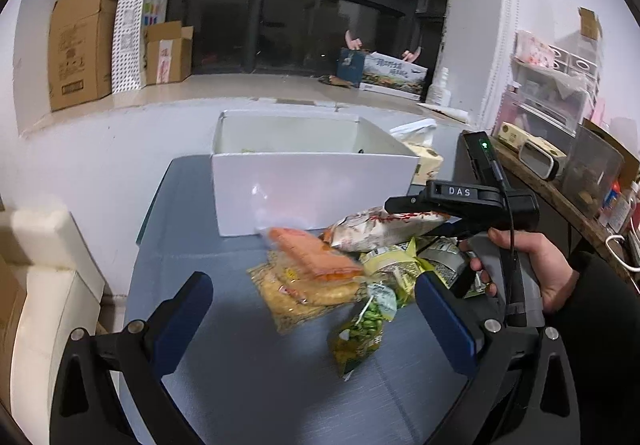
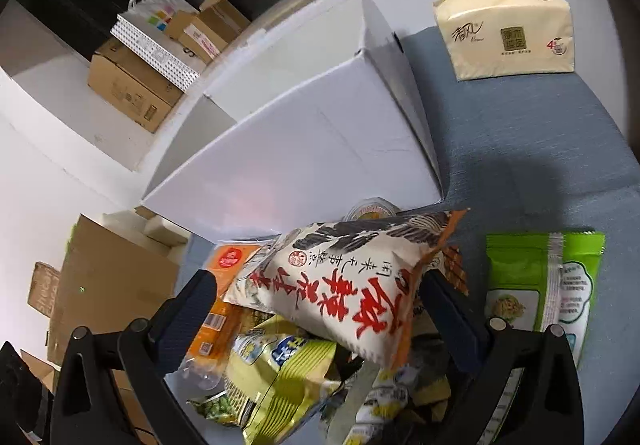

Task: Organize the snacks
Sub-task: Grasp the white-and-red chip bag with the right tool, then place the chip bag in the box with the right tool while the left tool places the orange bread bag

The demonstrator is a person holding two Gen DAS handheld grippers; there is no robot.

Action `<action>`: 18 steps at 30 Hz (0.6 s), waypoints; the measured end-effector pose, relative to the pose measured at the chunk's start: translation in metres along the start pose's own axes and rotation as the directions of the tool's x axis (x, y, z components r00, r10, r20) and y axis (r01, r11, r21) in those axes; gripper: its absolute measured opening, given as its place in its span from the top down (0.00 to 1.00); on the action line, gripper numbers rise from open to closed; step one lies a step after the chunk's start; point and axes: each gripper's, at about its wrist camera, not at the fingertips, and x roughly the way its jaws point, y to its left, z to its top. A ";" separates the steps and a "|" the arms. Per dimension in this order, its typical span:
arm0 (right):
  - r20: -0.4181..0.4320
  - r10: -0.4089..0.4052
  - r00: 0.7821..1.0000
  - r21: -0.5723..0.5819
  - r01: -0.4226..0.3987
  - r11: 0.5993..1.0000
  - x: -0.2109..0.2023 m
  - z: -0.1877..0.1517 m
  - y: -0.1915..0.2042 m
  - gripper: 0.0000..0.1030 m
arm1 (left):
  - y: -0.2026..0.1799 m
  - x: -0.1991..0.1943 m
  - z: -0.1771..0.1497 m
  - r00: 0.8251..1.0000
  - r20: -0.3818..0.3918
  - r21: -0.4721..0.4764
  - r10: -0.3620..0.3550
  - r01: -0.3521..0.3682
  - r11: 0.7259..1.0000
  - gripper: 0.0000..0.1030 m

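Observation:
A pile of snack packets lies on the blue-grey table [image 1: 248, 373] in front of an open white box [image 1: 312, 189]. My left gripper [image 1: 314, 309] is open and empty, low over an orange packet [image 1: 316, 253] and a yellow packet [image 1: 304, 297]; a green pea packet [image 1: 360, 333] lies to its right. My right gripper [image 2: 316, 305] has its jaws wide around a white packet with red characters [image 2: 340, 277], which lies on top of the pile; I cannot tell if the pads touch it. The right gripper also shows in the left wrist view [image 1: 416, 205], over that packet [image 1: 384, 225].
A tissue pack [image 2: 504, 33] stands right of the white box [image 2: 304, 149]. A green packet [image 2: 544, 285] lies apart on the right. Cardboard boxes [image 1: 80, 45] sit on the window ledge. A cluttered shelf [image 1: 560, 149] is at the right, a white seat [image 1: 44, 285] at the left.

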 end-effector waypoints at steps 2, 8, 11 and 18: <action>0.022 -0.061 0.998 -0.018 0.061 0.998 0.000 0.000 0.002 0.53 | 0.003 0.002 -0.002 1.000 -0.005 -0.016 -0.001 0.001 1.000 0.00; 0.092 -0.005 0.996 -0.056 0.010 0.998 -0.026 -0.002 0.006 0.59 | 0.008 0.020 0.002 0.999 -0.043 -0.077 -0.032 0.029 0.997 0.00; 0.179 0.030 0.983 -0.058 -0.020 0.998 -0.058 -0.005 0.011 0.60 | 0.012 0.043 0.009 0.994 -0.094 -0.124 -0.063 0.052 0.991 0.00; 0.356 -0.005 0.935 -0.120 0.051 0.991 -0.144 -0.027 0.024 0.60 | 0.002 0.121 0.035 0.950 -0.308 -0.055 0.041 -0.061 0.997 0.00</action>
